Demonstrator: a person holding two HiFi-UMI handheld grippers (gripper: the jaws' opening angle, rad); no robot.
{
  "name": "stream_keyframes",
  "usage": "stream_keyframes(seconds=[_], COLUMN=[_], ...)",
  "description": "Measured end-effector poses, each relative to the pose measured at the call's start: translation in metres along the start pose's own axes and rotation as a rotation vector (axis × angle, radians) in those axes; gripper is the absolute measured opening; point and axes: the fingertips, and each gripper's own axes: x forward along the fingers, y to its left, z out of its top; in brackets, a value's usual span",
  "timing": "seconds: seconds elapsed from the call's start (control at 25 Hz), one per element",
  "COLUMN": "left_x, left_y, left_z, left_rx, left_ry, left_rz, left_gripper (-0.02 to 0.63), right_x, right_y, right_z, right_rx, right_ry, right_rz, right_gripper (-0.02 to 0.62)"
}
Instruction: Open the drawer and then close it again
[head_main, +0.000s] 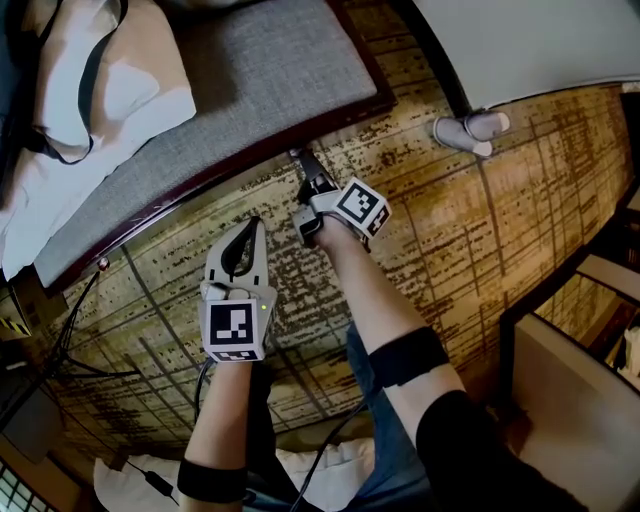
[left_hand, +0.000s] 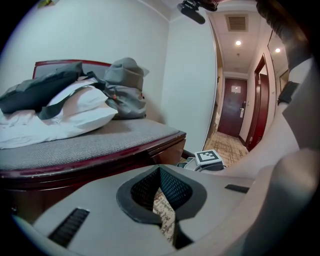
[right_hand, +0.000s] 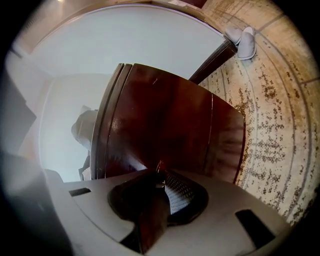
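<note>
The drawer front (right_hand: 165, 125) is dark red wood and sits below the grey-cushioned bench (head_main: 250, 70). My right gripper (head_main: 303, 165) reaches to the bench's wooden edge. In the right gripper view its jaws (right_hand: 160, 167) stand close together, pinching a small knob (right_hand: 160, 164) on the drawer front. The drawer looks closed, flush with the frame. My left gripper (head_main: 257, 228) hangs shut and empty above the patterned carpet, nearer to me and left of the right one. In the left gripper view its jaws (left_hand: 160, 171) meet, and the bench corner (left_hand: 167, 147) lies ahead of them.
White bedding (head_main: 100, 110) and a grey bag (left_hand: 125, 85) lie on the bench. A pair of slippers (head_main: 470, 130) sits by the wall at the upper right. Cables (head_main: 80, 350) trail over the carpet at the left. A pale cabinet (head_main: 570, 400) stands at the right.
</note>
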Motion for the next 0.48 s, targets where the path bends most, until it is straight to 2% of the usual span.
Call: stream_keyframes(seconds=[0.16,0.24,0.36,0.48], left_x=[-0.0031,-0.0041,-0.0058,-0.0076], left_y=[0.0038,0.0020,-0.0013,-0.0037], left_z=[-0.0029,-0.0064,-0.0045,-0.0068], left_rx=[-0.046,-0.028,-0.052,-0.043], left_ry=[0.006,0.012,0.014,0.019], left_rz=[0.018,0.003,0.007,-0.004], left_gripper=[0.002,0.002,0.002,0.002], right_x=[0.0025,0.0014,-0.0001,-0.0002], right_y=[-0.0001,0.0001,0.0003,0.0008], right_z=[-0.0004,-0.0004,0.0012,0.0021], right_rx=[0.010,-0.006,-0.025,-0.034], right_ry=[0.000,0.016,0.022,0.016], right_rz=[-0.023,-0.033,-0.045,-0.054], right_gripper=[0.077,0.075,0.074,0.072])
